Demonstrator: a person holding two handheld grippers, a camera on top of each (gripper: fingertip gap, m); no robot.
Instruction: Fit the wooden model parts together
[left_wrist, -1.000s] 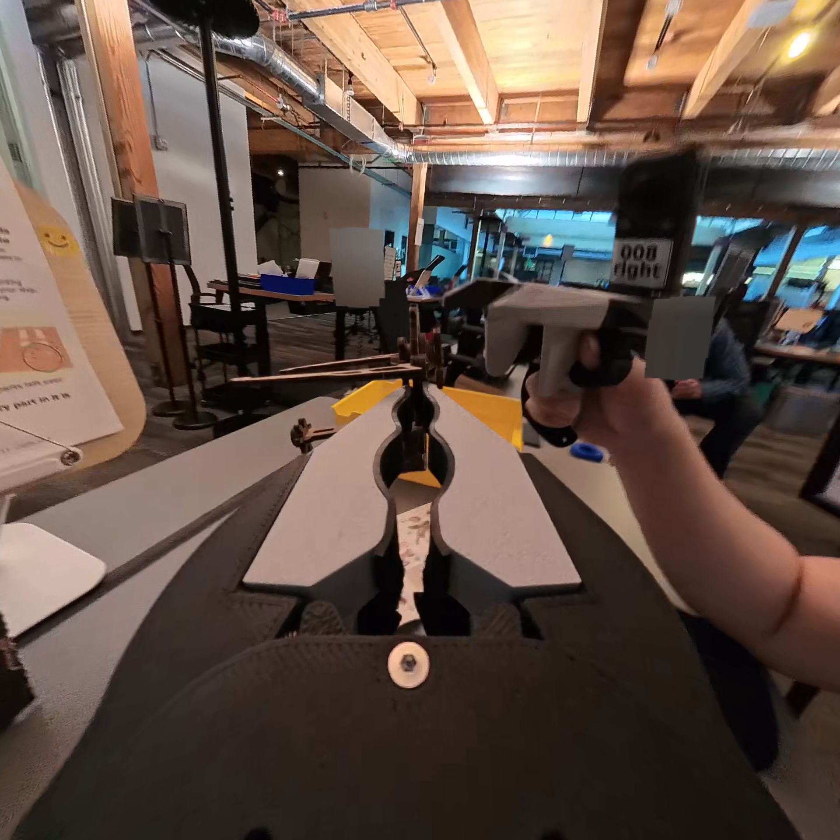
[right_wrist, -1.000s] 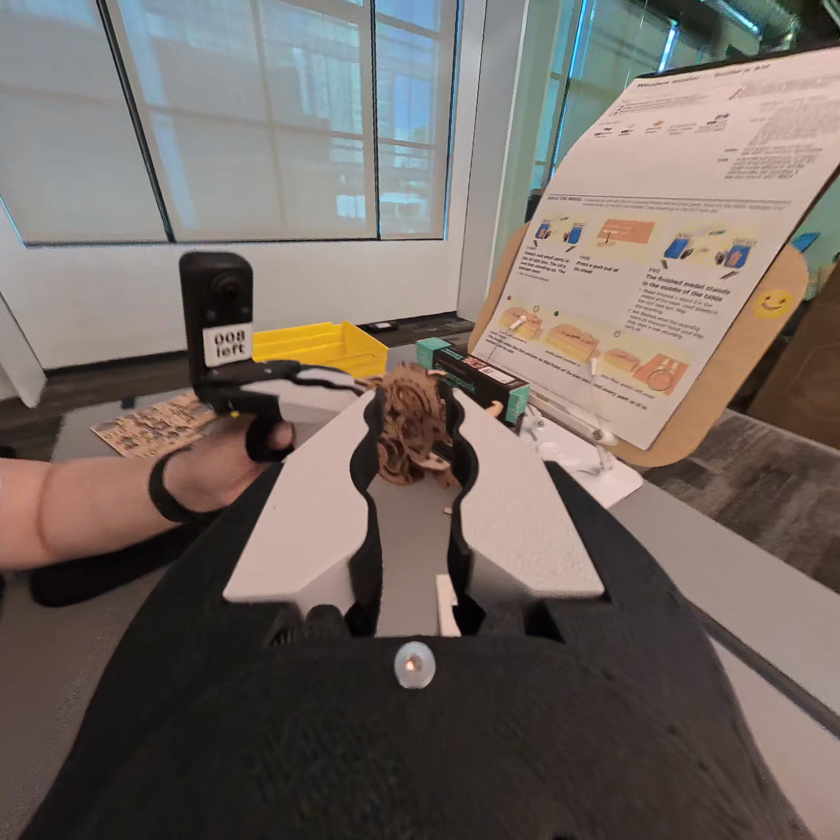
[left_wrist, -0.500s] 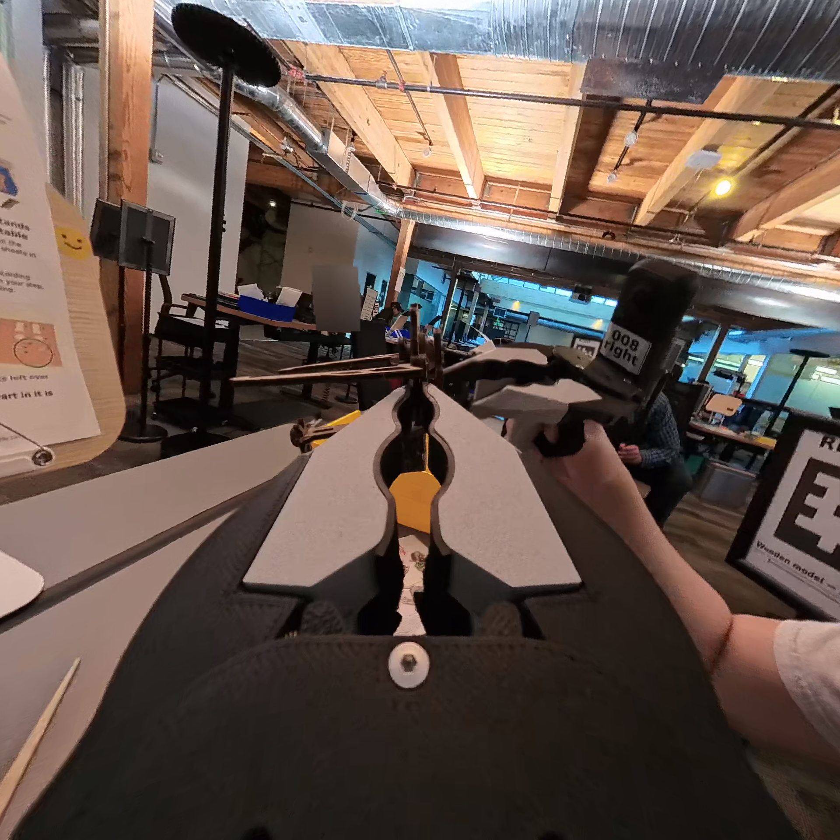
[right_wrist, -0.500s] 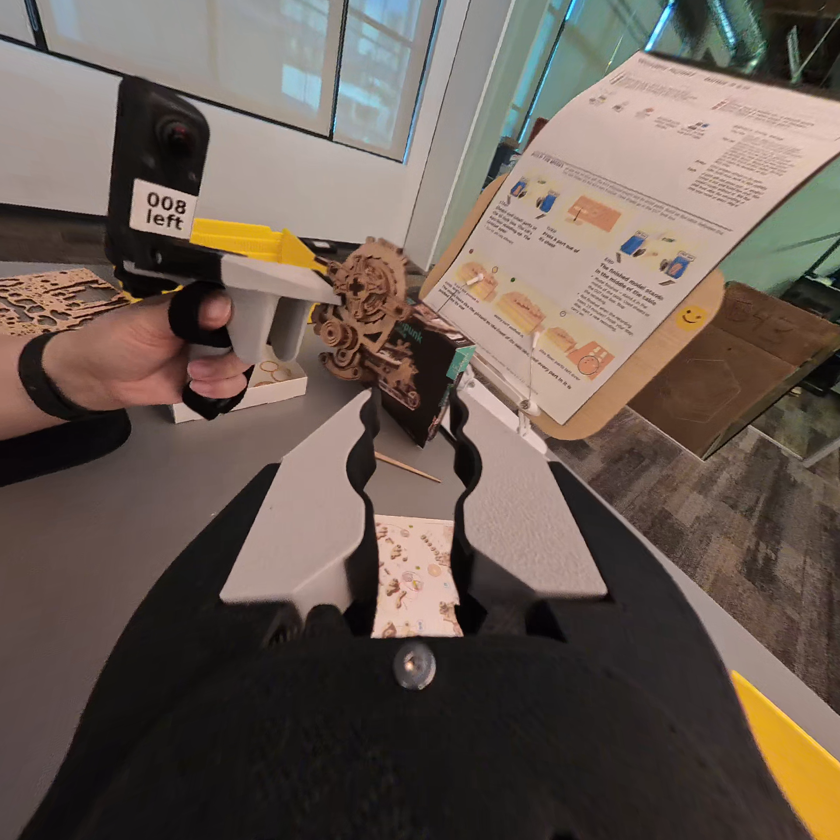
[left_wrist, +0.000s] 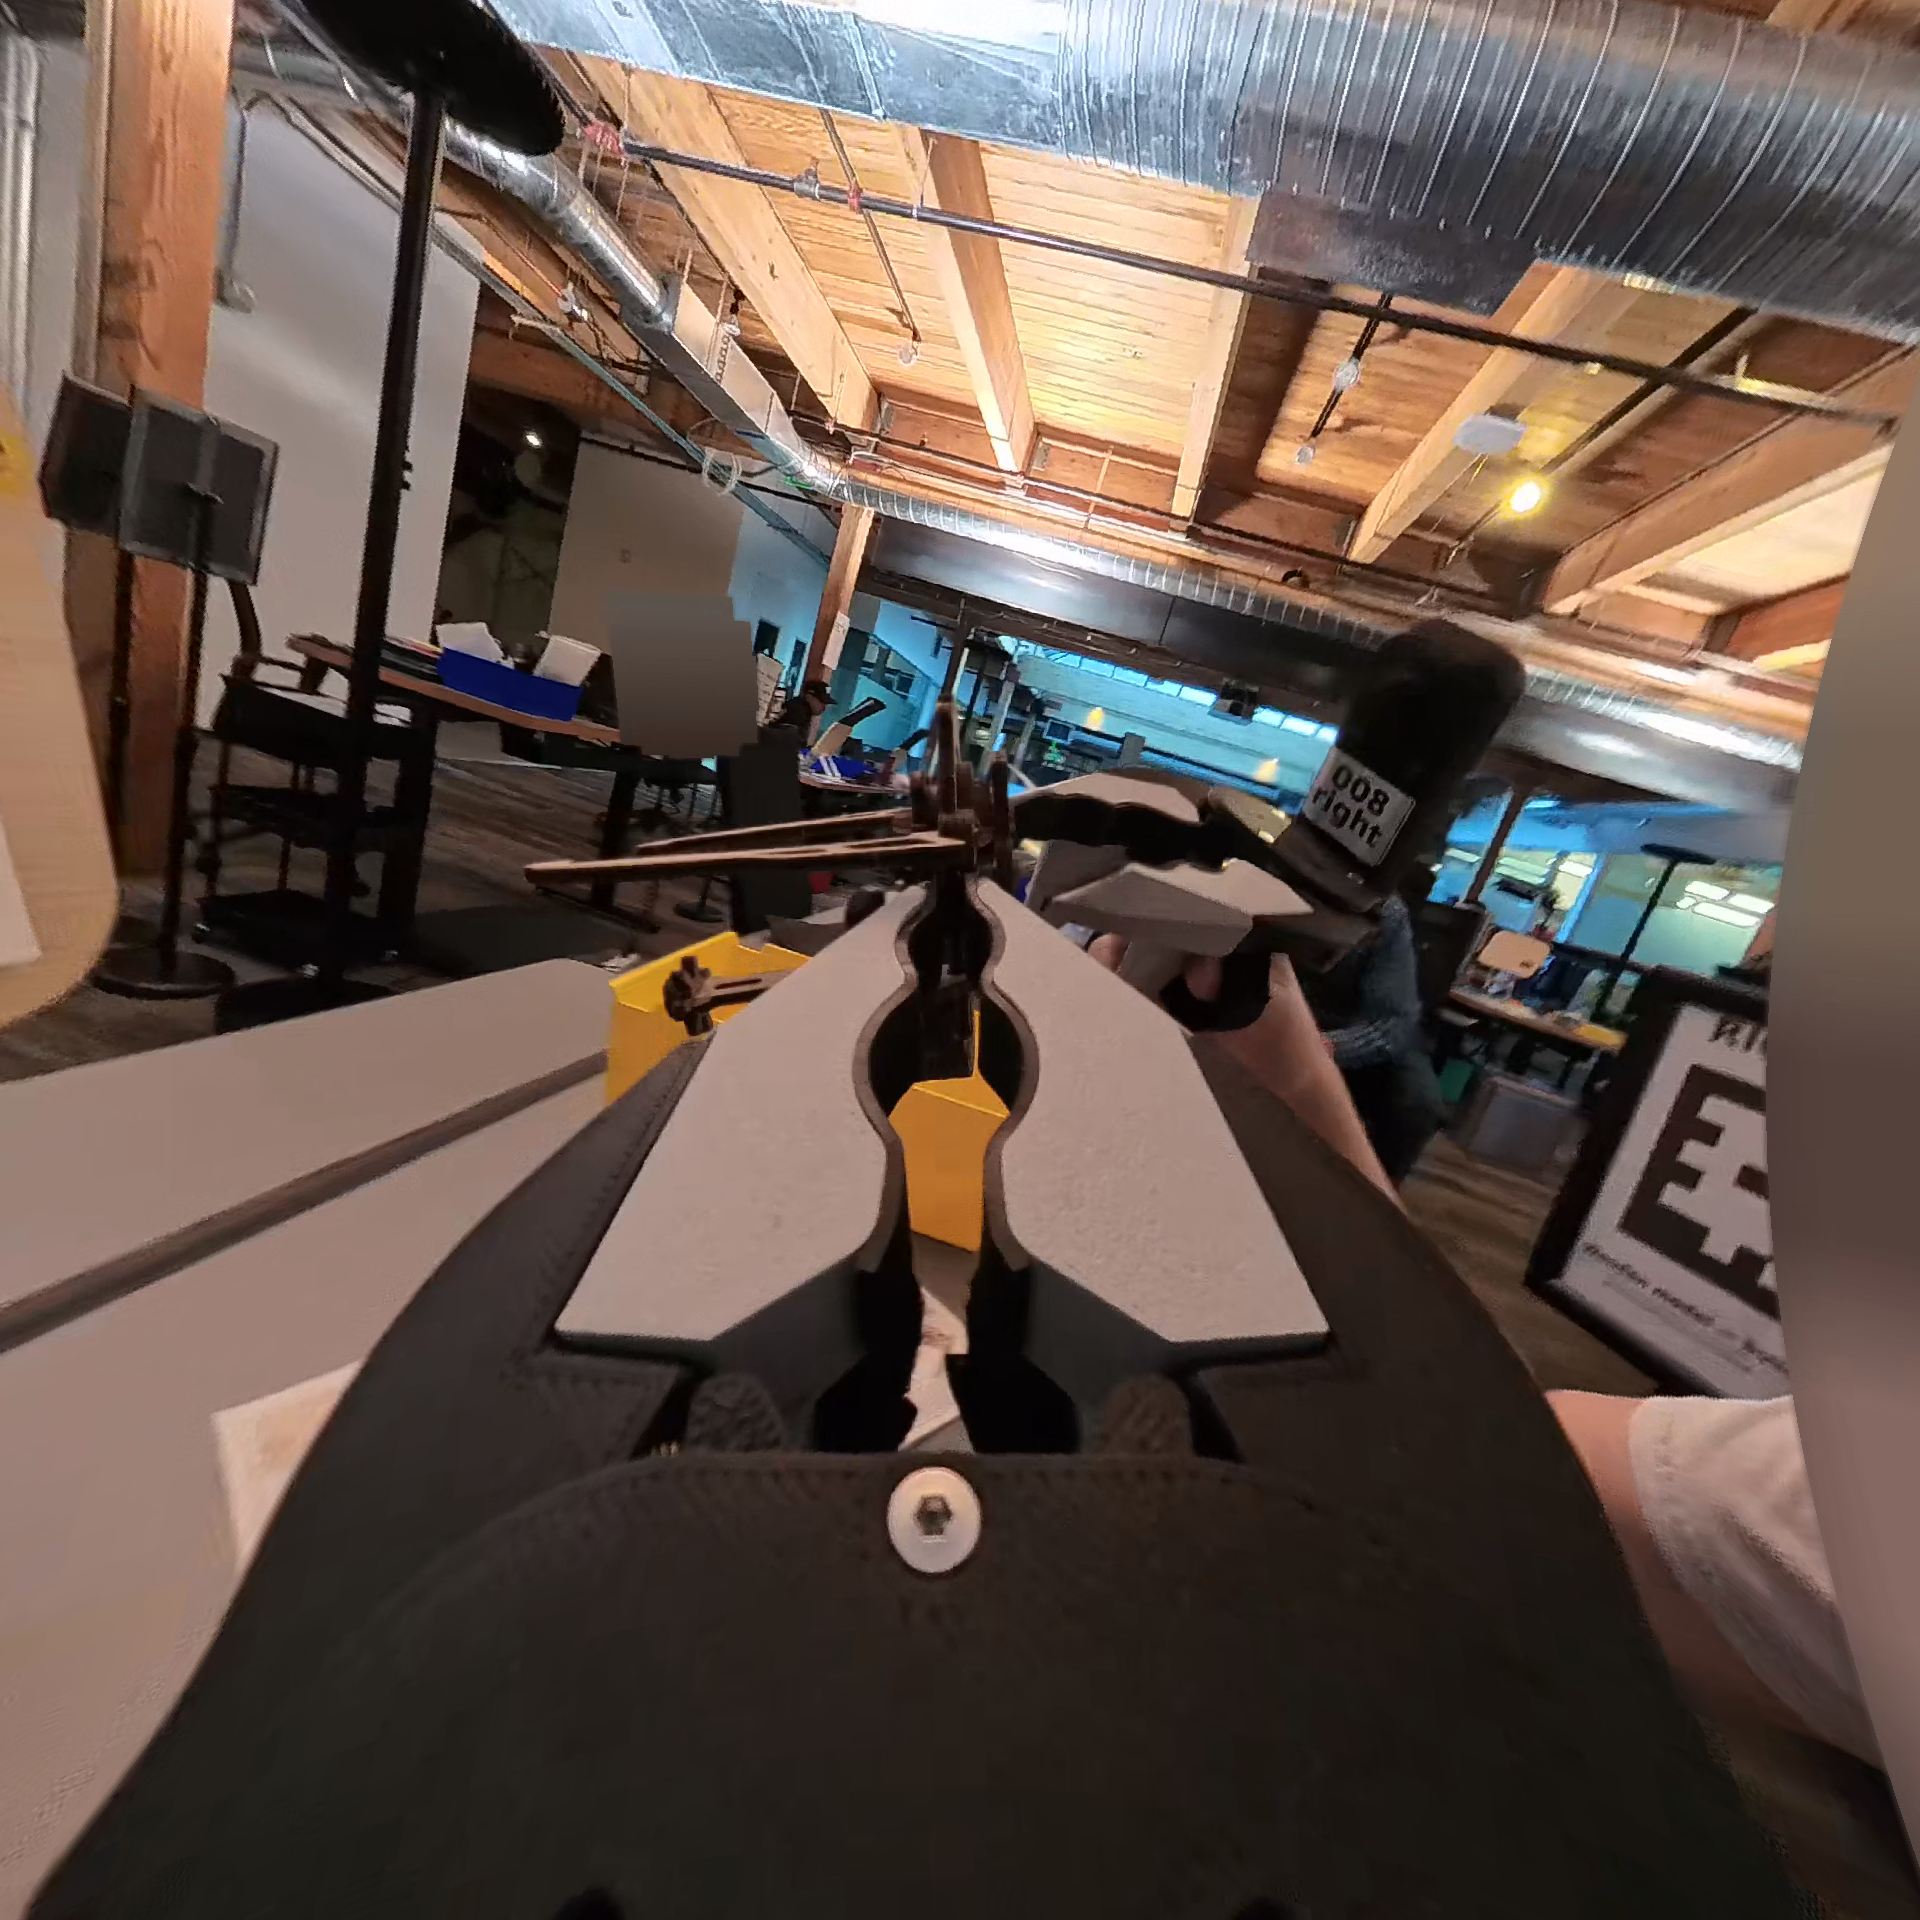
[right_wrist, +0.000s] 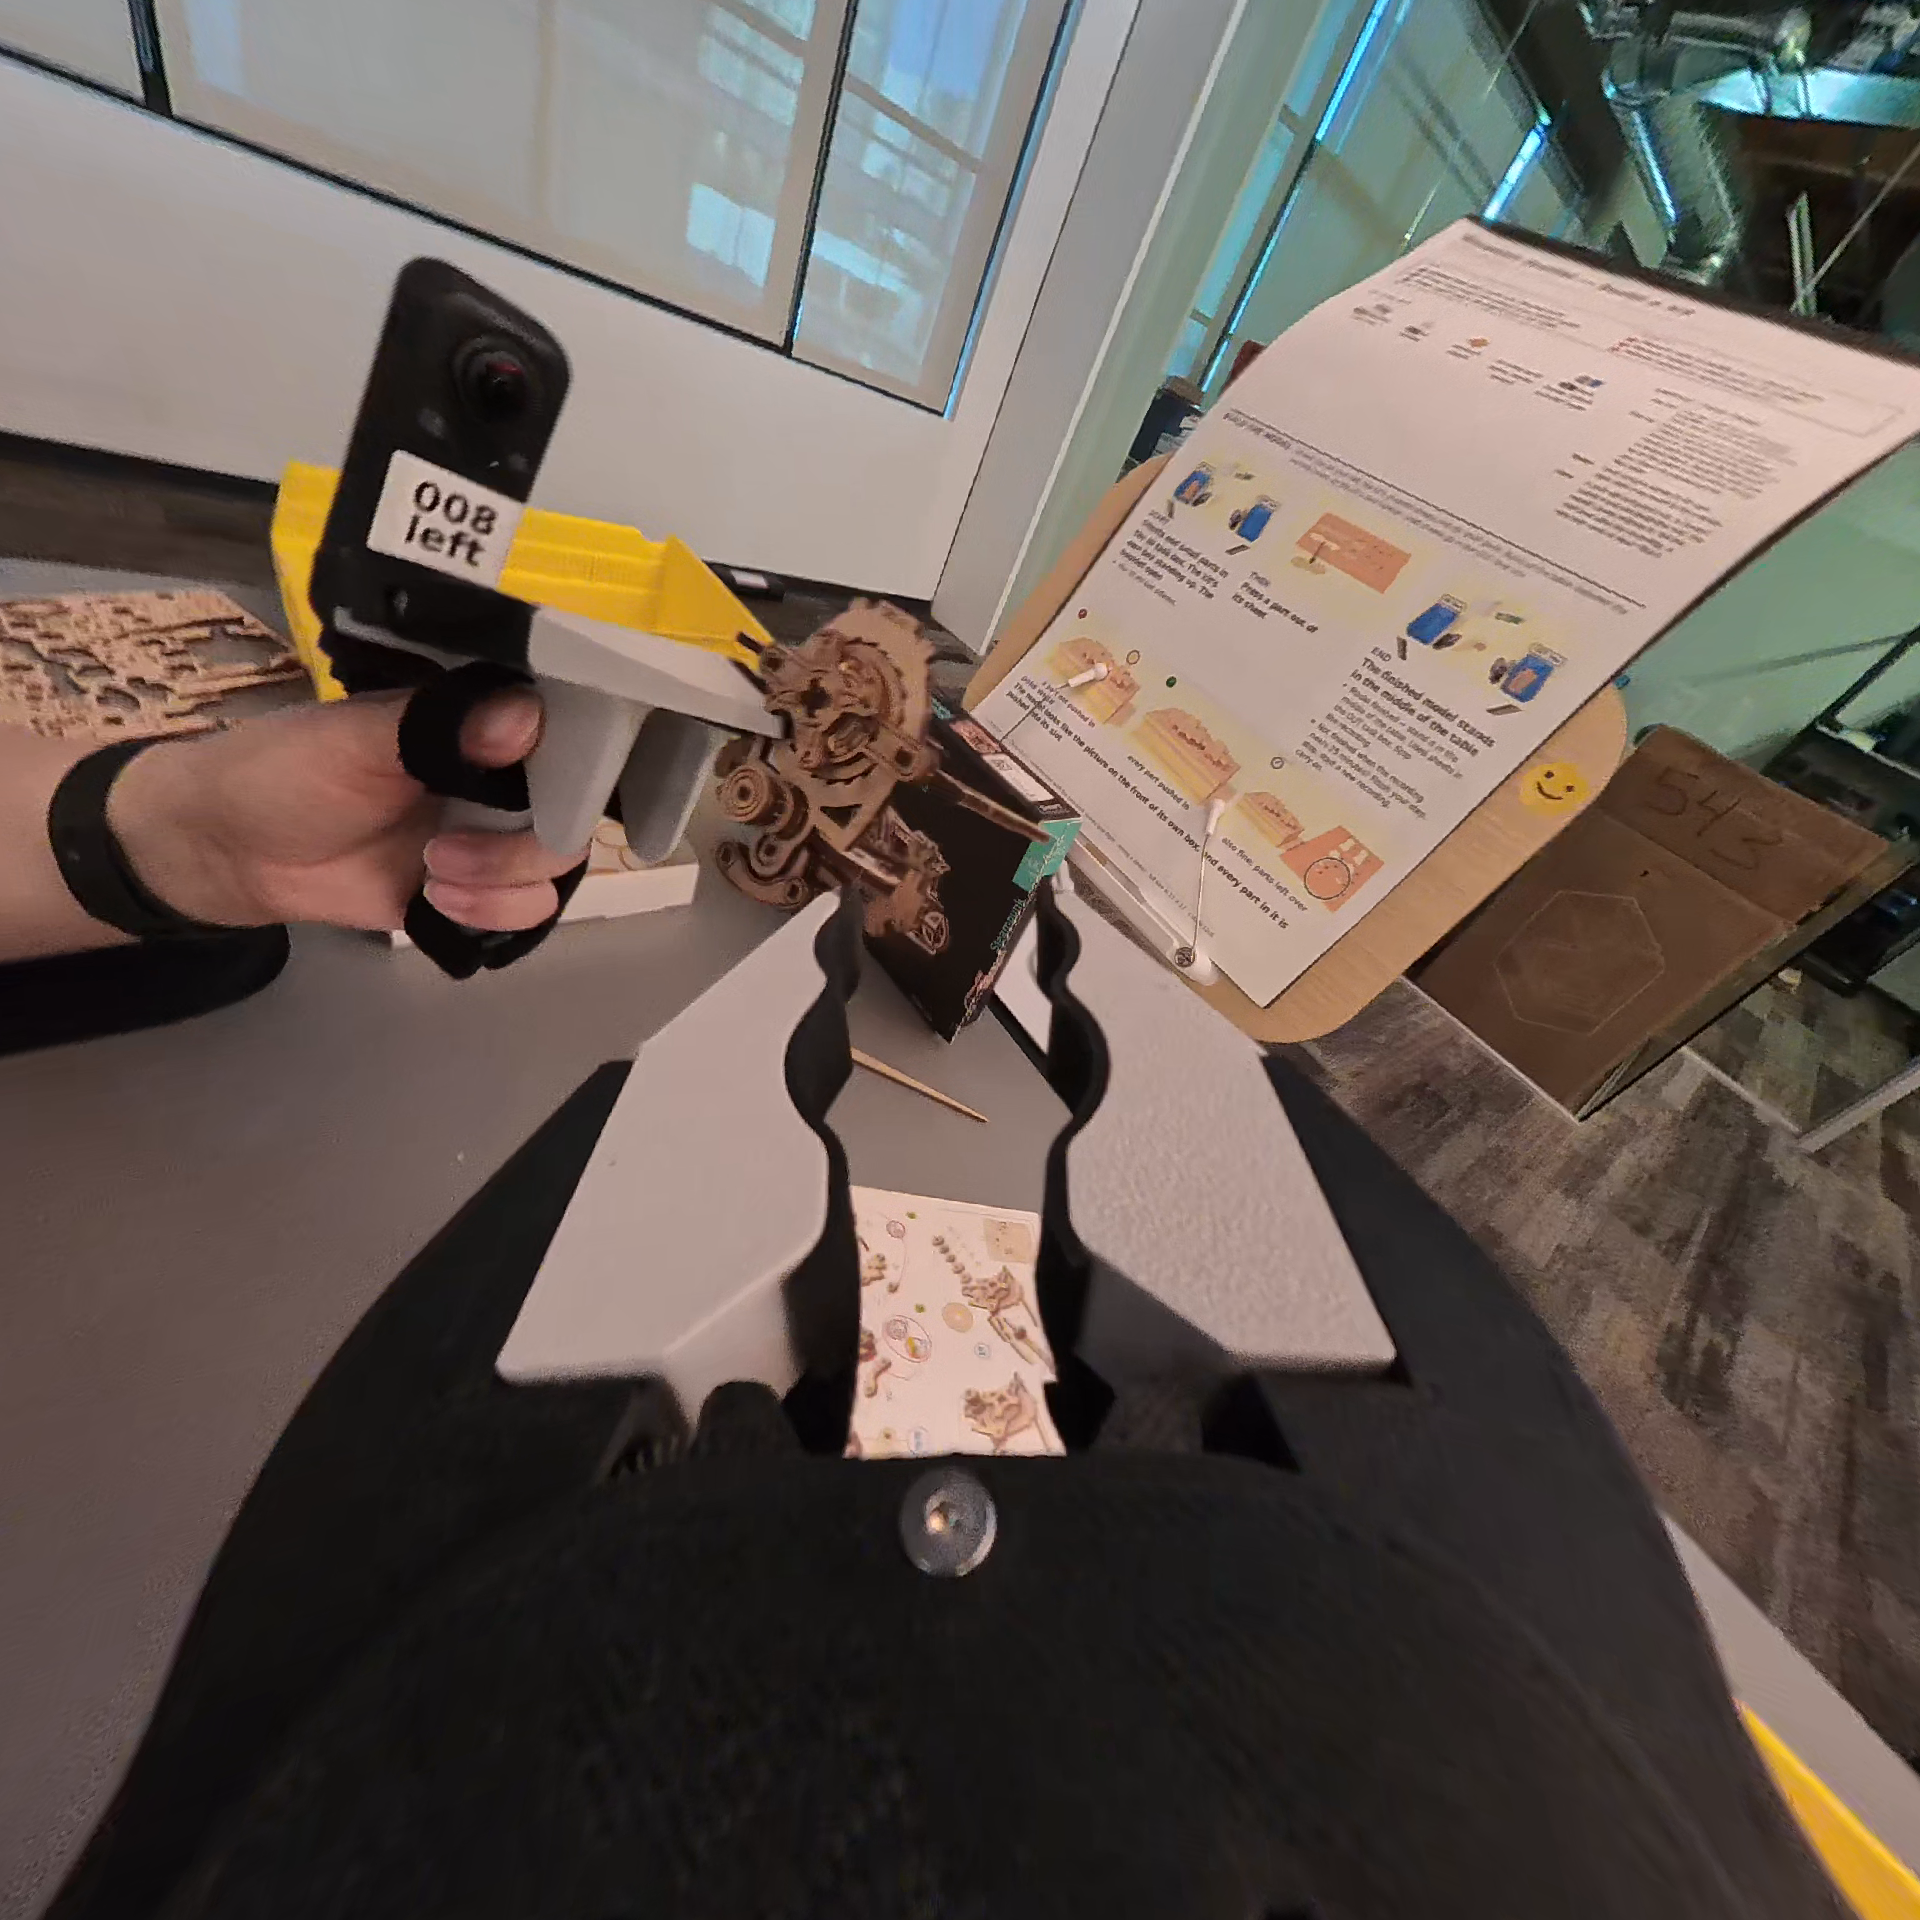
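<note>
The left claw (left_wrist: 951, 914) is clamped on the wooden model (right_wrist: 831, 748), a brown cluster of gears held in the air above the grey counter (right_wrist: 312, 1143), with a thin pointed shaft jutting from its far side toward the propped instruction board (right_wrist: 1403, 623). From the left wrist view the model's long flat arms run crosswise, out to the left of the fingertips. The right claw (right_wrist: 940, 935) stands parted and empty just below and in front of the model, its fingers (right_wrist: 727, 1122) spread with a clear gap; the model lies ahead of it and slightly up and to the left, near but apart. A dark kit box (right_wrist: 977, 894) stands on the counter straight beyond the right claw's tips, a loose wooden stick (right_wrist: 914, 1086) lies just short of it, and a printed parts sheet (right_wrist: 945, 1330) shows between the fingers. A yellow bin (left_wrist: 665, 997) and a punched wooden sheet (right_wrist: 125, 655) sit farther out. The free right claw is likely the one to fetch the next piece, or to come up and to the left to brace the model
</note>
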